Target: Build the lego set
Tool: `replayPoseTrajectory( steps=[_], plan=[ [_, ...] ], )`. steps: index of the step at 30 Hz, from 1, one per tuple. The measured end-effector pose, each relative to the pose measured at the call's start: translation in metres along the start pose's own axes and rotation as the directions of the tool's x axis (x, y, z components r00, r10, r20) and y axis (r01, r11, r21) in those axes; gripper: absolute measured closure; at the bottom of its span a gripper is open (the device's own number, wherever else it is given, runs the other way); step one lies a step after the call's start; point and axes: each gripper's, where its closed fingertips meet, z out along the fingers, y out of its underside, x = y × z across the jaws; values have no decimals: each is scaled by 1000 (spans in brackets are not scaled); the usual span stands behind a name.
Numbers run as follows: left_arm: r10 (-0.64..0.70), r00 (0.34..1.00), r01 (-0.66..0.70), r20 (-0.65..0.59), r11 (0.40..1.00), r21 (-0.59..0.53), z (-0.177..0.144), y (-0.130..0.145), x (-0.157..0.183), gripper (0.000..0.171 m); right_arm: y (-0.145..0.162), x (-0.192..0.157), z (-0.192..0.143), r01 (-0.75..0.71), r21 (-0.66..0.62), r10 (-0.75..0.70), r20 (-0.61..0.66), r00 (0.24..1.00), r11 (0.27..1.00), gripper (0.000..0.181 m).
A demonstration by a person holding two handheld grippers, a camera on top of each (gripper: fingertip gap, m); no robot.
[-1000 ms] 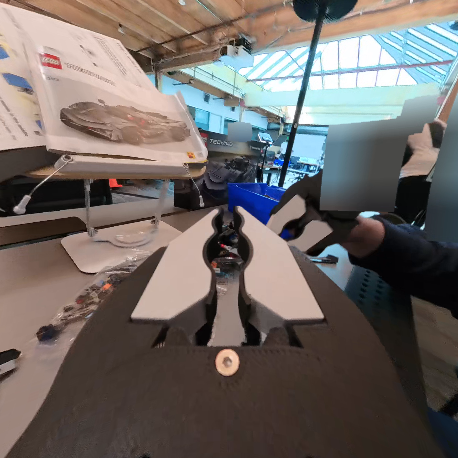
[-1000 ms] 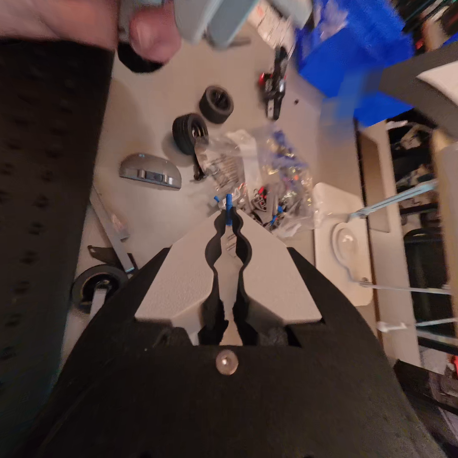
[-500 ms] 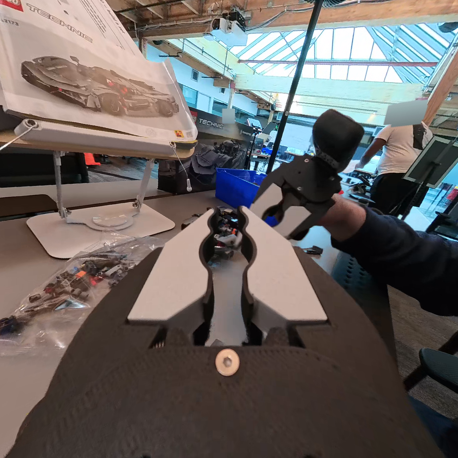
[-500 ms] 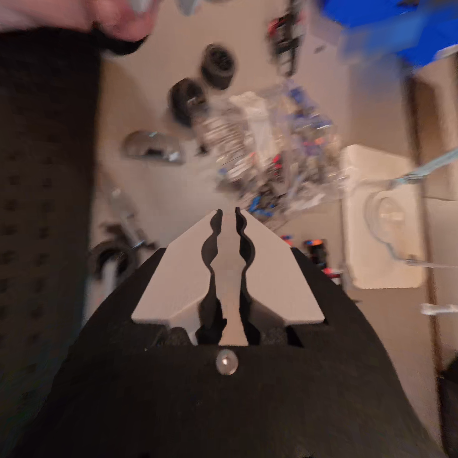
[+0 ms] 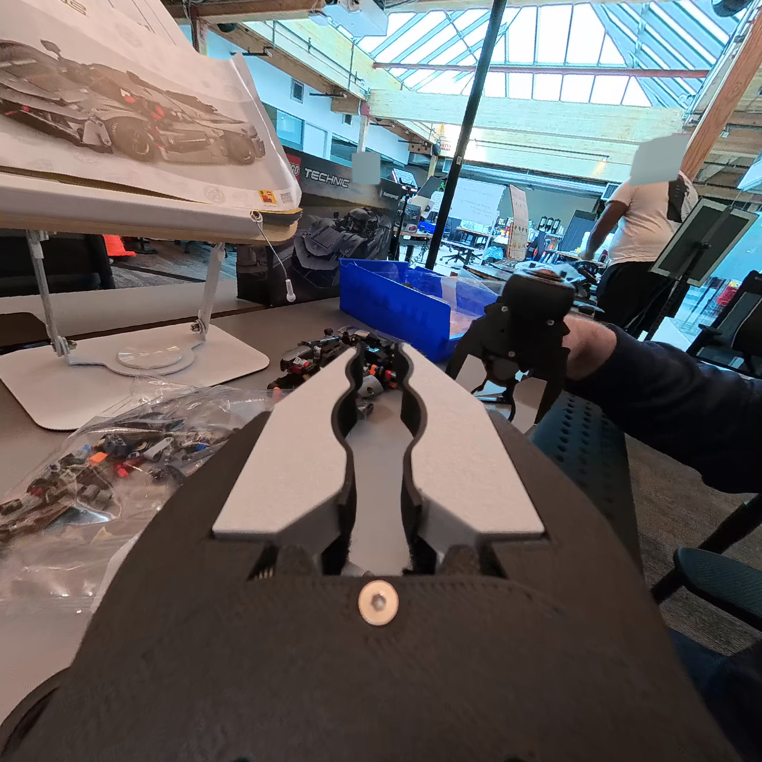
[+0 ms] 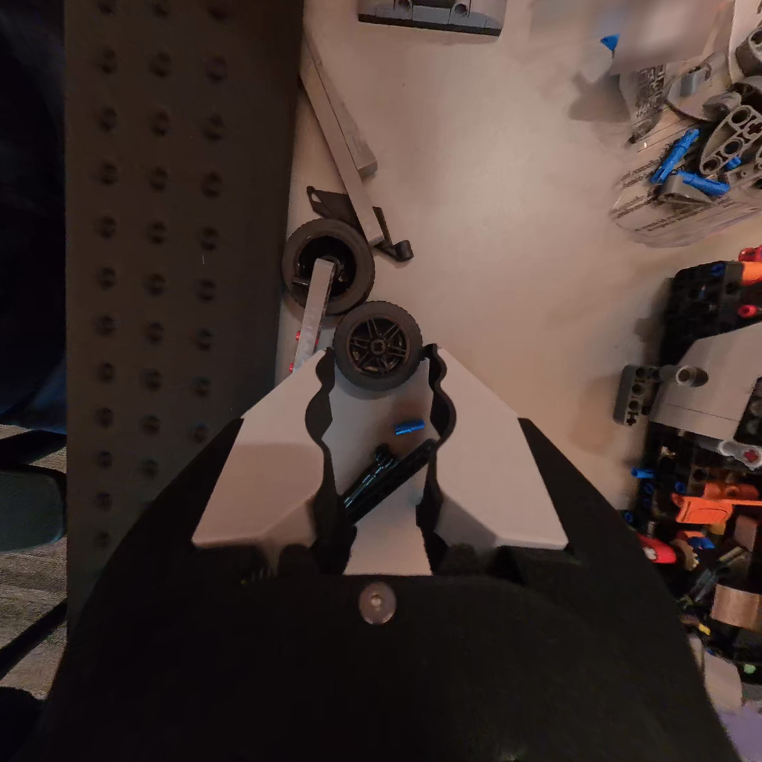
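Right gripper (image 6: 377, 354) gaping wide around a black wheel (image 6: 377, 345), blue pin (image 6: 409, 426) and black axle (image 6: 385, 480) lying between its fingers, left gripper (image 5: 379, 350) sitting narrowly parted and empty, parts bag (image 5: 103, 453) lying beside it

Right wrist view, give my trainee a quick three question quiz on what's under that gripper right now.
1. True or false: the right gripper is shut on the spoked wheel.
2. Which lies between its fingers? A red pin, B blue pin, C orange panel.
3. What crosses the other wheel?

Key: 1 false, the jaws stand open around it. 2 B. 3 A grey beam.
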Motion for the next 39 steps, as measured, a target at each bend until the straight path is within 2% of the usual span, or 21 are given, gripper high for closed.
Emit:
replayPoseTrajectory(
  steps=[3, 5, 6, 9, 12, 15, 16, 17, 21, 23, 26, 28, 31, 33, 35, 37, 39],
  plan=[
    [4, 1000, -5, -20, 999, -36, 4, 6, 4, 159, -6, -2, -5, 27, 49, -28, 8, 1000, 998, 144],
    [8, 999, -12, -45, 997, -77, 9, 14, 9, 159, -13, 2, -13, 50, 102, -46, -41, 998, 993, 177],
    [15, 998, -22, -65, 994, -107, 13, 19, 14, 157, -17, 3, -18, 69, 127, -60, -69, 996, 990, 181],
    [73, 994, -90, -85, 970, -225, 26, 41, 24, 157, -17, 7, -21, 59, 110, -47, -108, 993, 992, 181],
    [92, 989, -120, -113, 951, -283, 33, 54, 31, 156, -6, 12, -12, 11, 47, -6, -100, 995, 999, 145],
    [95, 990, -123, -109, 950, -288, 32, 55, 29, 157, -5, 8, -1, 28, 10, -27, -86, 996, 1000, 134],
    [91, 990, -119, -111, 952, -284, 32, 54, 30, 157, -4, 12, 0, 14, -4, -14, -104, 994, 1000, 134],
    [88, 989, -118, -116, 953, -280, 32, 54, 31, 158, -4, 18, -1, 5, -16, -7, -131, 991, 1000, 148],
    [105, 986, -140, -126, 941, -309, 34, 60, 33, 158, 2, 22, 4, -39, -39, 35, -97, 995, 998, 131],
    [111, 985, -149, -134, 934, -324, 35, 64, 35, 158, 4, 25, 6, -21, -33, 17, -118, 993, 999, 139],
    [120, 983, -160, -138, 929, -334, 37, 66, 36, 158, 7, 38, 0, -19, -34, 12, -200, 980, 999, 141],
    [123, 982, -164, -142, 928, -334, 38, 66, 37, 157, -1, 38, -6, -46, 31, 51, -186, 981, 998, 141],
    [125, 980, -171, -156, 925, -339, 40, 68, 41, 157, -20, 40, -23, -71, 199, 107, -172, 979, 977, 140],
    [89, 982, -143, -166, 925, -352, 42, 71, 43, 157, -41, 41, -44, 1, 311, 83, -256, 963, 950, 140],
    [37, 981, -101, -189, 935, -341, 46, 69, 49, 152, -60, 35, -59, 116, 331, 18, -377, 926, 936, 140],
    [-32, 976, -37, -216, 950, -309, 50, 63, 56, 148, -71, 33, -65, 218, 249, -58, -523, 850, 944, 140],
    [-138, 954, 50, -264, 948, -315, 55, 63, 66, 136, -81, 29, -67, 314, 136, -160, -638, 753, 940, 141]
  ],
)
